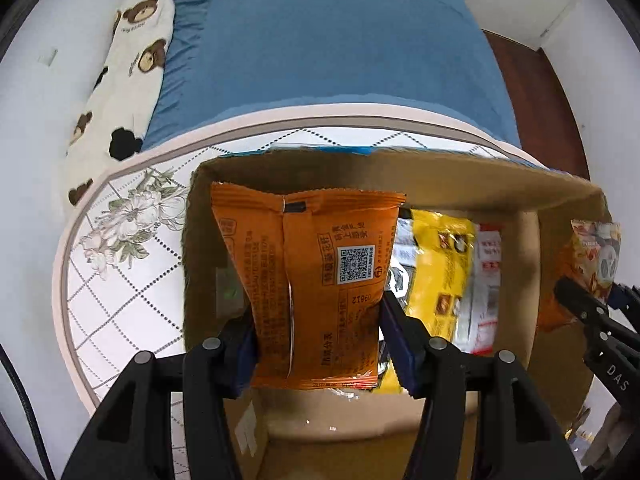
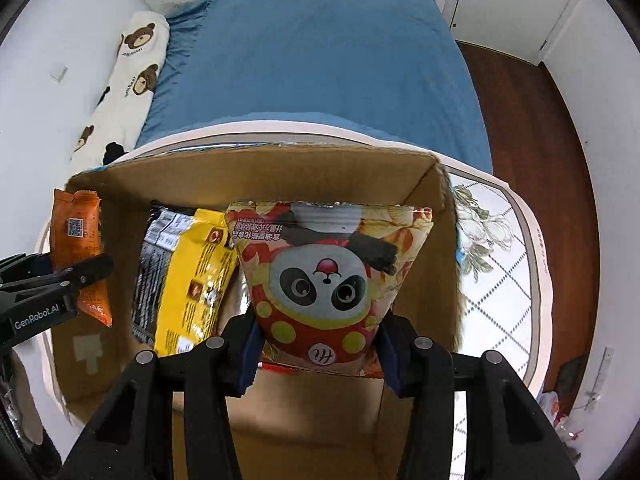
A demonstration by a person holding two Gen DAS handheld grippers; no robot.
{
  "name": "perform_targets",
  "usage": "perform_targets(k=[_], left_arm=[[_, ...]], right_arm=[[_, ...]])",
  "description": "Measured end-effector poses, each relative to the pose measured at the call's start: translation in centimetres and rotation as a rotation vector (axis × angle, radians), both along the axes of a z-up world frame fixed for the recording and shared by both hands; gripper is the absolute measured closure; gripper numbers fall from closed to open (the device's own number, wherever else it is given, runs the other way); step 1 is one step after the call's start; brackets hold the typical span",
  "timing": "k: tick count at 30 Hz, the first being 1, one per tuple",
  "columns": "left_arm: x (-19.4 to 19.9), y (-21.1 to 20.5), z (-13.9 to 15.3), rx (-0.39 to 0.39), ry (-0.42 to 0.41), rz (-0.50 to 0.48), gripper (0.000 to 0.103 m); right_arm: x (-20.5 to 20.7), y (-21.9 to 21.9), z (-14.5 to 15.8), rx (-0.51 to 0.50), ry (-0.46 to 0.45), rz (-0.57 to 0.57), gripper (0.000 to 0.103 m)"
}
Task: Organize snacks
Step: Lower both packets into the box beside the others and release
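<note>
My left gripper (image 1: 316, 344) is shut on an orange snack packet (image 1: 312, 280) and holds it over the left part of an open cardboard box (image 1: 360, 168). My right gripper (image 2: 318, 354) is shut on a red panda snack bag (image 2: 324, 280) and holds it over the right part of the same box (image 2: 260, 168). A yellow snack bag (image 2: 196, 280) and a silver-black packet (image 2: 154, 256) lie inside the box. The yellow bag also shows in the left wrist view (image 1: 444, 272) beside a red-and-white packet (image 1: 486, 280). Each gripper shows at the other view's edge.
The box stands on a round table (image 1: 120, 248) with a flower and diamond pattern. Behind it is a bed with a blue sheet (image 1: 332, 40) and a bear-print pillow (image 1: 128, 64). Wooden floor (image 2: 532, 140) lies to the right.
</note>
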State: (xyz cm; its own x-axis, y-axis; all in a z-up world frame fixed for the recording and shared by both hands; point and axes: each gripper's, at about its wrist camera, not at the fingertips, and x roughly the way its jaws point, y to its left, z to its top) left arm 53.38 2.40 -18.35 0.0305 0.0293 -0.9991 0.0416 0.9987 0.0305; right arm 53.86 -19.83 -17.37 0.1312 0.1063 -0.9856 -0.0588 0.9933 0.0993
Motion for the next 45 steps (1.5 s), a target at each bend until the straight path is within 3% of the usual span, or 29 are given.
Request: perform_targets(k=[1, 3, 4, 5, 6, 16, 24, 33, 45], left_arm=[[0.3, 0.2, -0.4, -0.008, 0.008, 0.006, 0.049], [0.8, 0.5, -1.0, -0.017, 0.013, 0.017, 0.040], [1.0, 0.6, -1.2, -0.022, 0.009, 0.018, 0.034], [1.2, 0.7, -1.3, -0.024, 0.005, 0.015, 0.023], [1.3, 0.8, -1.3, -0.023, 0.001, 0.015, 0.020], [0.0, 0.4, -0.6, -0.037, -0.060, 0.014, 0.020], [-2.8, -0.7, 0.8, -0.058, -0.123, -0.003, 0.020], [-7.1, -1.6, 4.6, -0.056, -0.238, -0.035, 0.020], [-15.6, -1.6, 12.0, -0.053, -0.449, -0.054, 0.020]], right_arm=[[0.5, 0.1, -0.6, -0.009, 0.013, -0.002, 0.046], [1.1, 0.2, -1.4, -0.014, 0.024, -0.007, 0.014], [1.2, 0.2, -1.8, -0.019, 0.026, -0.008, 0.009], [1.4, 0.3, -2.0, -0.022, 0.028, -0.006, 0.009], [1.6, 0.3, -2.3, -0.014, 0.032, -0.006, 0.009], [0.3, 0.2, -3.5, 0.023, 0.042, -0.033, 0.009], [-2.4, 0.1, -2.4, 0.031, 0.000, -0.047, 0.009], [-6.3, -0.2, 1.4, 0.021, -0.097, -0.048, 0.009], [-15.2, 1.0, 9.6, 0.012, -0.310, -0.003, 0.009]])
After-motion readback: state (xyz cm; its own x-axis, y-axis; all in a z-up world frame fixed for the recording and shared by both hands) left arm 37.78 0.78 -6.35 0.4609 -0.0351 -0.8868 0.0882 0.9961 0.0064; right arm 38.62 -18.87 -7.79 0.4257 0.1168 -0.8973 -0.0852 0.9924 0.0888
